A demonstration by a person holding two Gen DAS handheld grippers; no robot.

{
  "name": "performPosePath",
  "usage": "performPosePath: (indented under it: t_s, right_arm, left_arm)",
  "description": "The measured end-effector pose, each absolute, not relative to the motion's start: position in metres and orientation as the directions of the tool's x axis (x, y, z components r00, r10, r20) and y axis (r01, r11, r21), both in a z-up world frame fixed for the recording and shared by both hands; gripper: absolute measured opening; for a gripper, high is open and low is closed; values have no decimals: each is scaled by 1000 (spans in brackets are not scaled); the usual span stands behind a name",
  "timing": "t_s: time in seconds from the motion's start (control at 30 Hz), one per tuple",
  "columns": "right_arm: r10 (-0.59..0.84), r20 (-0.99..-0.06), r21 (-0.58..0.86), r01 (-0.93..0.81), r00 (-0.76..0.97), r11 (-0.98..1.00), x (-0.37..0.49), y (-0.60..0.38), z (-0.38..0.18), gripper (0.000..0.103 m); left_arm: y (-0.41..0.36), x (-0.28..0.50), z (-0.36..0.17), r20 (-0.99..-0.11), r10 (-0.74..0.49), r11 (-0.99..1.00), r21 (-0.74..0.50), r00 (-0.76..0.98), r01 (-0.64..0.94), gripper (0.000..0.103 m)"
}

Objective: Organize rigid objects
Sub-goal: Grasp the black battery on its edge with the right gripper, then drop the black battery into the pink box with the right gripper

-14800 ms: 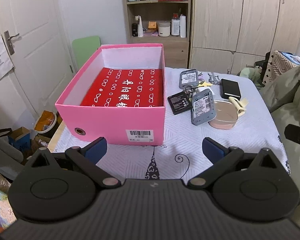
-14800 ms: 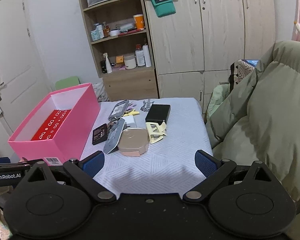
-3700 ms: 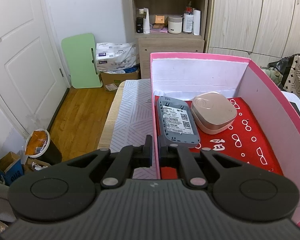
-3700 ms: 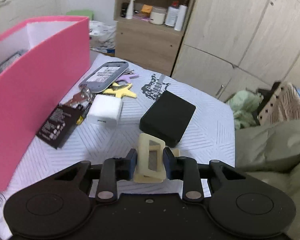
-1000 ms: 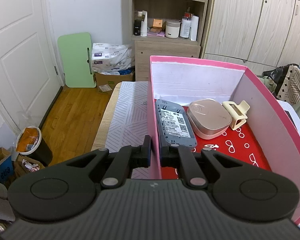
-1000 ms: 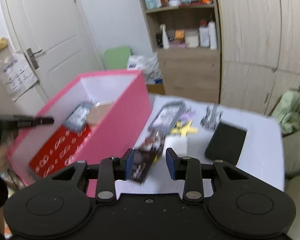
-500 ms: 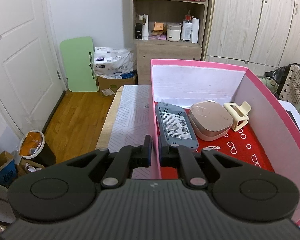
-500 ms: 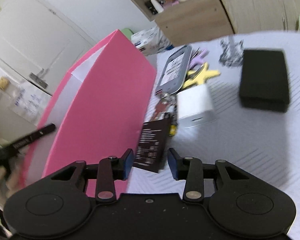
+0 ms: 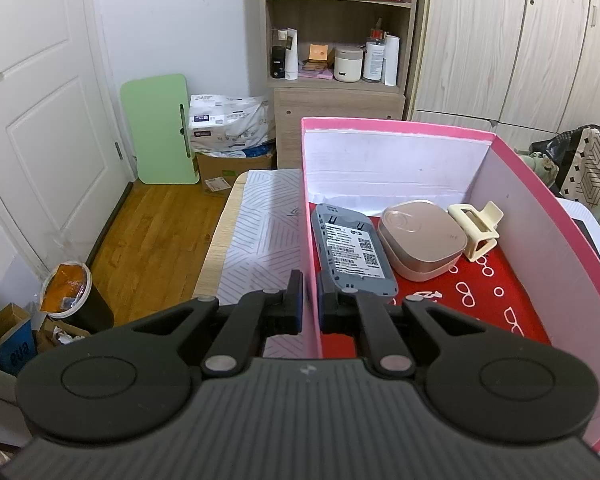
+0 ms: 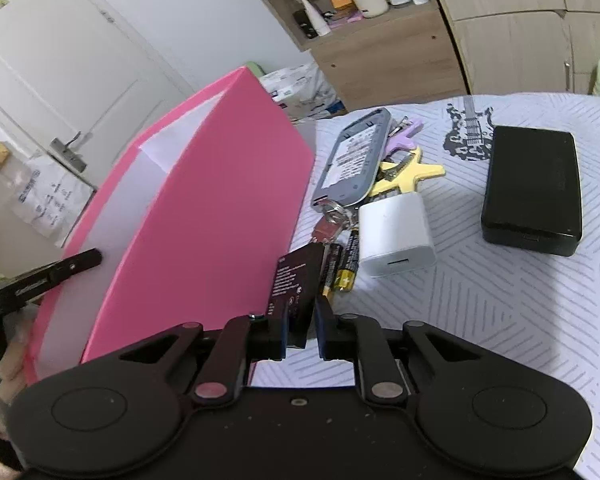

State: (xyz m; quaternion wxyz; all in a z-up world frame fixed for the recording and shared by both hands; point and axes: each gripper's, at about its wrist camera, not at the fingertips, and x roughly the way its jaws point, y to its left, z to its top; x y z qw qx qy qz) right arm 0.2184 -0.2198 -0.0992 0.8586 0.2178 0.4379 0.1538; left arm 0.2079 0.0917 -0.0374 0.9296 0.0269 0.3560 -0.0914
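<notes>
- The left gripper [image 9: 309, 300] is clamped on the left side wall of the pink box [image 9: 396, 125], one finger outside and one inside
- Inside the pink box, on its red lining, three things sit in a row along the far wall: a grey router back [image 9: 352, 250] nearest the clamped wall, a rose-gold compact case [image 9: 422, 238] touching it, and a cream hair claw [image 9: 478, 228] just beside the case
- The right gripper [image 10: 302, 326] stands just outside the pink box's [image 10: 216, 216] right wall, its jaws closing around a flat black battery [image 10: 296, 288] whose near end lies between the fingers; I cannot tell whether the pads press on it yet
- Just beyond the battery on the patterned tablecloth [image 10: 500, 312] lie a small AA cell [image 10: 346, 266], a white charger cube [image 10: 396, 234], a bunch of keys [image 10: 330, 220], a yellow star-shaped piece [image 10: 410, 170] and a second grey router shell [image 10: 358, 162]
- A black power bank [image 10: 532, 190] lies well apart from the pink box, to the right of the charger cube
- At the left edge of the right wrist view, a hand [image 10: 4, 360] shows beside the box
</notes>
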Motion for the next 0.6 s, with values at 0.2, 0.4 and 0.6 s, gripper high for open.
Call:
performPosePath:
  t_s: [0.2, 0.4, 0.6]
  right_arm:
    - [527, -626, 620, -43, 575, 783, 220, -231, -101, 19]
    - [518, -645, 604, -41, 562, 796, 226, -217, -103, 19]
    - [472, -646, 558, -50, 600, 828, 227, -210, -95, 11]
  left_arm:
    - [92, 208, -37, -667, -151, 982, -15, 730, 189, 7]
    - [92, 208, -37, -667, -148, 982, -13, 730, 188, 7]
    - [92, 208, -38, -667, -149, 982, -11, 730, 191, 7]
